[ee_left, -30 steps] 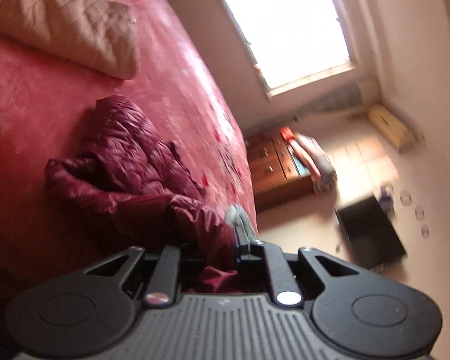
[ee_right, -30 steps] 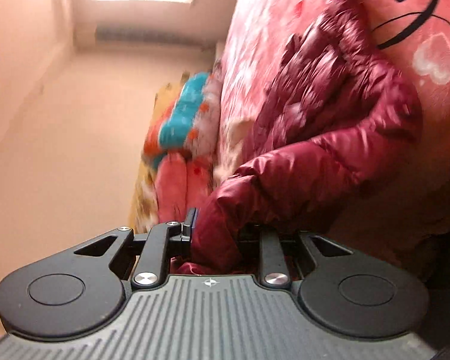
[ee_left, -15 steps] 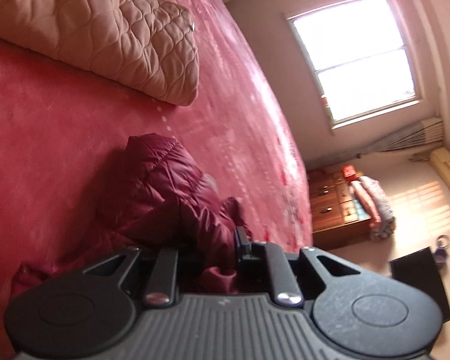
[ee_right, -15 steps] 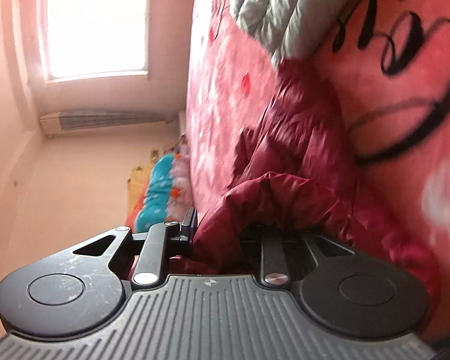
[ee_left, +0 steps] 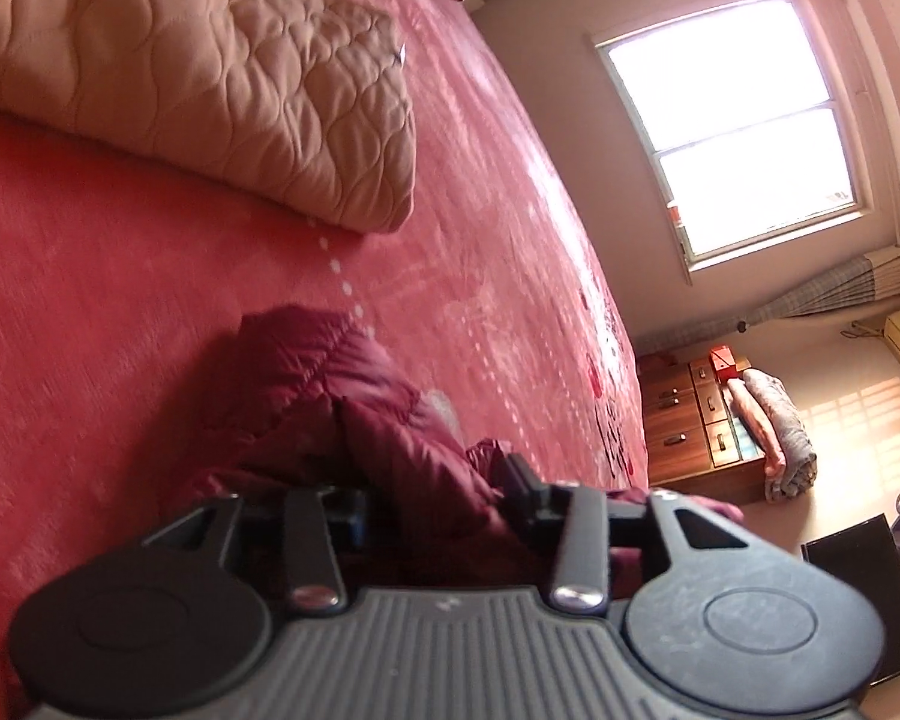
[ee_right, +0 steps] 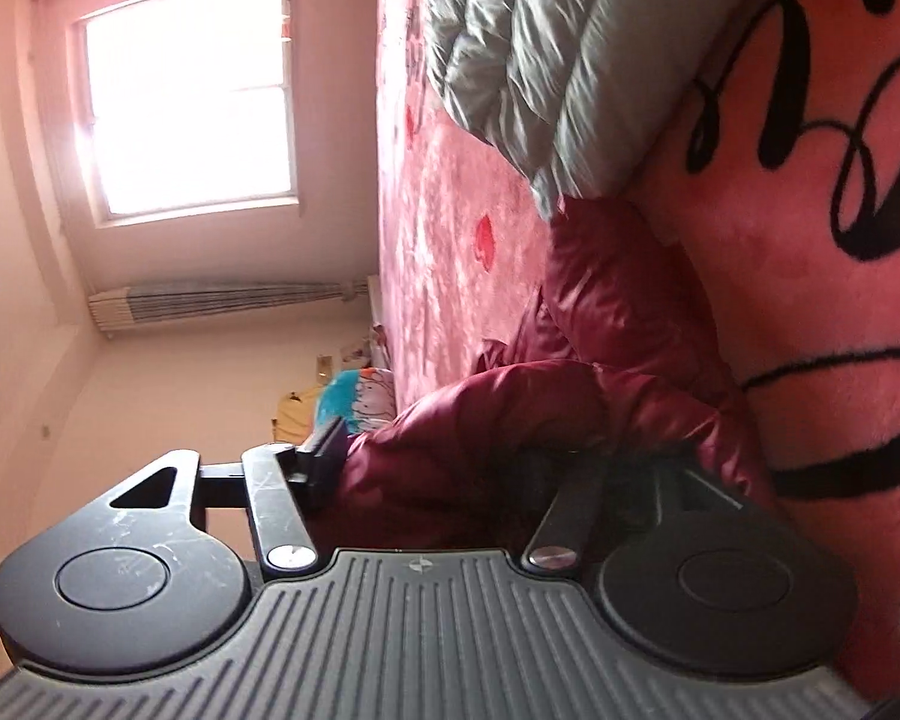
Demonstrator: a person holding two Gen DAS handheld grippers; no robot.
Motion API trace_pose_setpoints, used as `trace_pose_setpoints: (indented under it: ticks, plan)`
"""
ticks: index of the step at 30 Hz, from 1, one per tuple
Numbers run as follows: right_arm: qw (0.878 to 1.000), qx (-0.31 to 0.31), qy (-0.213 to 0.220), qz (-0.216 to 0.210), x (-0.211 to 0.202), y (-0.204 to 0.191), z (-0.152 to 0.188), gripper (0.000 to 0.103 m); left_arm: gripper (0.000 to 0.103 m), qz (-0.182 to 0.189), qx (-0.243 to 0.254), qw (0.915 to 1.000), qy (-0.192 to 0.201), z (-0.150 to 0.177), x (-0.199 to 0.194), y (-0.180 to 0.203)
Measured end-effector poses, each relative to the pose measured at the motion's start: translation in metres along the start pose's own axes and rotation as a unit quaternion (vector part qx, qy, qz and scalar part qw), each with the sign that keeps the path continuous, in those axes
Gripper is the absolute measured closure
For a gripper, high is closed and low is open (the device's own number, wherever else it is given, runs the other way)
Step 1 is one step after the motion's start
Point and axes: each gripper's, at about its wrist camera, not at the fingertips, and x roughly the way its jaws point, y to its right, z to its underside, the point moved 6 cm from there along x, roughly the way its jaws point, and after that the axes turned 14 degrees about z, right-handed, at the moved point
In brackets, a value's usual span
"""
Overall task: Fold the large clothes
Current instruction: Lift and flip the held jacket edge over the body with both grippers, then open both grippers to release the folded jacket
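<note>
Daylit room, warm pink cast throughout. Overexposed window (ee_left: 744,120) blown to white in both views, washing glare across nearby walls. Sunlit stripes on the floor (ee_left: 870,414) in the left wrist view. Deep shadow beneath the dark red jacket (ee_left: 342,396). Strong fisheye bending at edges. Slight motion blur on the grey quilt (ee_right: 546,54).

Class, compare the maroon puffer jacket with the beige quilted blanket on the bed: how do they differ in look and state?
The maroon jacket is dark, shiny and crumpled in a heap; the beige blanket is pale, matte and lies in a fairly flat fold. The jacket lies between the jaws of the left gripper; the blanket lies apart, untouched. Both are quilted and rest on the red bedspread.
</note>
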Motion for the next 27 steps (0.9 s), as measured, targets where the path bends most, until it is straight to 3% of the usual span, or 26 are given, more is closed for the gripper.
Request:
trace_pose_setpoints:
  ticks: [2, 7, 9, 12, 15, 17, 19, 22, 25, 27]
  plan:
    - [1.0, -0.009, 0.012, -0.011, -0.014, -0.004, -0.001, 0.005, 0.05, -0.004, 0.015, 0.9998, 0.013, -0.004, -0.009, 0.003]
    - [0.997, -0.064, 0.046, -0.011, -0.035, -0.02, -0.007, 0.001, 0.031, -0.021, 0.064, 0.9954, 0.068, -0.016, -0.038, 0.016]
    - [0.993, -0.094, 0.065, -0.001, -0.043, -0.027, -0.008, 0.0, 0.029, -0.024, 0.091, 0.9919, 0.086, -0.019, -0.051, 0.024]
    - [0.984, -0.145, 0.1, 0.02, -0.055, -0.04, -0.006, 0.0, 0.027, -0.036, 0.13, 0.9876, 0.08, -0.014, -0.059, 0.034]
    - [0.968, -0.208, 0.131, 0.044, -0.071, -0.055, 0.003, 0.0, 0.027, -0.05, 0.207, 0.9762, 0.043, 0.003, -0.054, 0.051]
    - [0.949, -0.269, 0.15, 0.065, -0.077, -0.068, 0.015, 0.0, 0.027, -0.048, 0.261, 0.9641, 0.01, 0.02, -0.043, 0.063]
    - [0.921, -0.343, 0.166, 0.086, -0.072, -0.079, 0.031, 0.0, 0.027, -0.04, 0.314, 0.9484, -0.021, 0.039, -0.029, 0.076]
    - [0.868, -0.455, 0.167, 0.109, -0.059, -0.098, 0.064, 0.0, 0.027, -0.034, 0.385, 0.9202, -0.064, 0.067, -0.004, 0.092]
    - [0.807, -0.555, 0.159, 0.127, -0.035, -0.105, 0.099, 0.0, 0.027, -0.022, 0.441, 0.8918, -0.099, 0.093, 0.019, 0.104]
    - [0.779, -0.591, 0.149, 0.148, -0.016, -0.103, 0.114, 0.0, 0.028, -0.011, 0.47, 0.875, -0.115, 0.105, 0.032, 0.11]
